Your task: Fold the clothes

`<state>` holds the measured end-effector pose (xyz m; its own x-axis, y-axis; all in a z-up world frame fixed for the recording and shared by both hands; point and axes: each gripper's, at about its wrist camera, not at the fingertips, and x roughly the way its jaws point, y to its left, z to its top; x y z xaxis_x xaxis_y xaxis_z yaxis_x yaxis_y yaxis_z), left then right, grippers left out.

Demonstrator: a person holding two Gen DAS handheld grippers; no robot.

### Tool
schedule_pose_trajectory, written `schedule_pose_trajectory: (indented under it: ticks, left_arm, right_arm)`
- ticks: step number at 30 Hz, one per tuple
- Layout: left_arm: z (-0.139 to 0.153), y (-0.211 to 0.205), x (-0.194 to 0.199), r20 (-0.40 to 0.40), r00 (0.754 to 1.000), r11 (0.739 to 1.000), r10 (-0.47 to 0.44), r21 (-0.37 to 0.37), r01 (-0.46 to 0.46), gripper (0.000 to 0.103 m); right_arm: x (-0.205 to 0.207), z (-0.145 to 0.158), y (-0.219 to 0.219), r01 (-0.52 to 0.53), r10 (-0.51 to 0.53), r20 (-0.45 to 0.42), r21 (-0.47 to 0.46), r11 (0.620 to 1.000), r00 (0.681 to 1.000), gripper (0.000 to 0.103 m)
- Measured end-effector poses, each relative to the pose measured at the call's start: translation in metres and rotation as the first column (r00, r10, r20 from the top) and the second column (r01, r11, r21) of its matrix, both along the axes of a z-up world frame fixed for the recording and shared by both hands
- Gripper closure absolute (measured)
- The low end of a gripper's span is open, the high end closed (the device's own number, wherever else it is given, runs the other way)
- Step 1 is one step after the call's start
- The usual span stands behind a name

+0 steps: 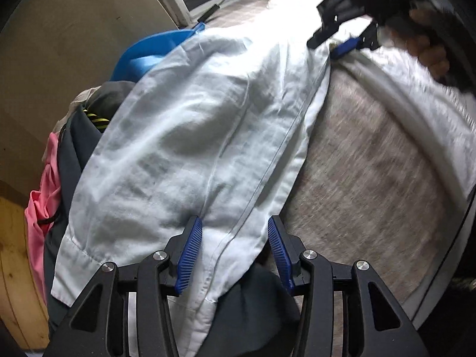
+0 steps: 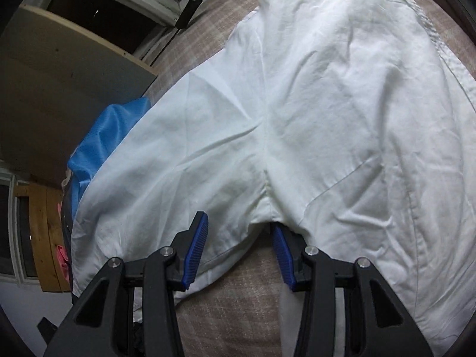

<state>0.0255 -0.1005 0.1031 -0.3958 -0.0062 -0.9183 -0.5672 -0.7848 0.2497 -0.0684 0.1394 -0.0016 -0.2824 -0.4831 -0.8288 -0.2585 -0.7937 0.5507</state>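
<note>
Materials and surface finish

White shirt (image 2: pixel 327 119): thin, matt, creased woven cloth. Bedcover (image 1: pixel 372 178): coarse textile. Left gripper (image 1: pixel 235 250): matt black plastic, ribbed blue pads (image 1: pixel 190 253).

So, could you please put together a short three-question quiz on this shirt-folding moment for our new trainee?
1. True or false: the left gripper has its jaws open, with the white shirt sleeve lying between them.
2. What colour is the garment peeking out from under the shirt's far left side in the right wrist view: A red, B blue, C yellow?
3. Fill in: the right gripper is ____, not clamped on fabric.

Key: 1 true; 2 B; 3 open.
</note>
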Motion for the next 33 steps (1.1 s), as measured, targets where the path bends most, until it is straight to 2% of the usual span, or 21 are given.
schedule_pose_trajectory:
  ticks: [2,4,6,8,9,13,15,17,19,20,22,26,32,33]
  left_arm:
    - [-0.003,-0.003,0.0,0.007,1.0,1.0,-0.001,0.002,0.001,0.061]
    - [-0.001,-0.007,-0.001,0.002,1.0,1.0,0.008,0.007,-0.008,0.074]
    - [0.002,-0.013,-0.003,0.009,1.0,0.999,0.024,0.027,-0.024,0.095]
    - [0.007,-0.019,-0.004,0.027,0.999,0.997,0.036,0.067,-0.038,0.097]
    - [0.011,-0.022,-0.004,0.032,0.999,0.996,0.041,0.083,-0.043,0.098]
    - [0.019,-0.018,0.004,0.011,1.0,0.997,0.024,0.068,-0.024,0.099]
    - [0.018,-0.016,0.008,0.036,0.999,0.998,-0.003,0.064,0.001,0.091]
    - [0.014,-0.006,0.009,0.036,0.998,0.999,-0.043,0.029,0.042,0.081]
    - [0.008,0.003,0.008,0.03,0.997,0.997,-0.071,-0.017,0.072,0.081]
    - [0.004,0.003,0.004,0.039,0.998,0.998,-0.057,-0.029,0.058,0.081]
    - [-0.001,0.004,-0.003,0.037,0.999,0.999,-0.031,-0.024,0.032,0.086]
    - [-0.003,0.0,-0.011,0.018,1.0,0.998,-0.016,-0.056,0.017,0.103]
    - [0.021,-0.005,-0.004,0.005,1.0,1.0,-0.013,-0.003,0.013,0.103]
    - [0.022,-0.006,-0.003,0.022,1.0,1.0,-0.017,-0.004,0.017,0.098]
  right_arm:
    - [0.001,-0.001,0.007,0.012,-0.011,0.007,-0.031,0.999,1.0,0.061]
    - [0.0,0.0,0.006,0.005,-0.005,0.001,-0.015,1.0,1.0,0.061]
    - [-0.001,0.001,0.004,-0.001,0.001,-0.004,0.0,1.0,1.0,0.063]
    - [-0.002,0.002,0.003,-0.007,0.007,-0.009,0.016,1.0,1.0,0.076]
    - [-0.003,0.002,0.002,-0.009,0.009,-0.012,0.023,1.0,1.0,0.077]
    - [-0.002,0.0,0.006,0.001,0.0,-0.02,0.009,1.0,1.0,0.087]
    - [-0.003,-0.003,0.008,0.003,-0.003,-0.007,-0.007,1.0,1.0,0.087]
    - [-0.005,-0.006,0.009,0.004,-0.004,0.01,-0.022,1.0,1.0,0.086]
    - [-0.007,-0.009,0.008,0.003,-0.002,0.017,-0.029,1.0,1.0,0.086]
    - [-0.009,-0.009,0.007,0.001,-0.001,0.017,-0.028,1.0,1.0,0.086]
    - [-0.01,-0.009,0.006,-0.003,0.003,0.015,-0.024,1.0,1.0,0.086]
    - [-0.013,-0.01,0.004,-0.01,0.011,0.015,-0.018,1.0,1.0,0.086]
    - [-0.013,-0.01,0.007,0.001,0.0,0.012,-0.052,0.999,1.0,0.086]
    - [-0.013,-0.009,0.008,0.002,-0.001,0.01,-0.059,0.998,1.0,0.086]
